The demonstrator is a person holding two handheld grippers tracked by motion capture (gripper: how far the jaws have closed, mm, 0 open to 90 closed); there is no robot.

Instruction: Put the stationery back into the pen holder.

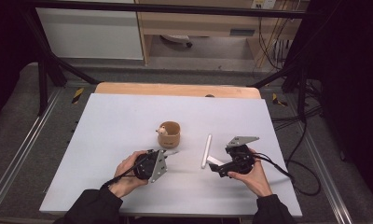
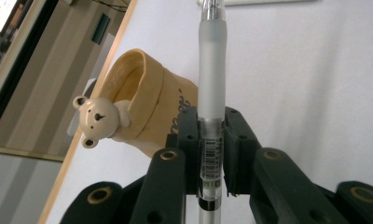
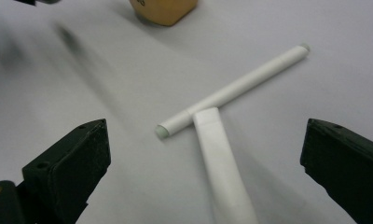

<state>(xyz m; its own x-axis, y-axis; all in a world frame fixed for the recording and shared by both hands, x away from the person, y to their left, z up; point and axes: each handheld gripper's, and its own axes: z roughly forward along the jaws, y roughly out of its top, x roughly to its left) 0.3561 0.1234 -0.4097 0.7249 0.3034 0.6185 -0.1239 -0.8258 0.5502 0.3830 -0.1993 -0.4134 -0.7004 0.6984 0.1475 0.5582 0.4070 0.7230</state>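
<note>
A tan cup [image 1: 169, 133] with a small bear figure on its rim stands near the middle of the white mat [image 1: 119, 140]. My left gripper [image 1: 163, 156] is just in front of it, shut on a clear pen [image 2: 211, 84] that sticks out past the jaws beside the cup [image 2: 138, 102]. A long white pen [image 1: 206, 150] lies on the mat to the right. A shorter white piece [image 3: 222, 163] lies with its end against that pen [image 3: 236, 88]. My right gripper [image 3: 205, 135] stands open, its jaws wide apart on either side of the short piece [image 1: 215, 160] and not touching it.
The mat covers a wooden table whose far edge [image 1: 175, 88] shows. Black frame bars [image 1: 44, 70] stand at both far corners. Cables [image 1: 296, 158] trail over the floor to the right. Wooden furniture [image 1: 198, 23] stands beyond the table.
</note>
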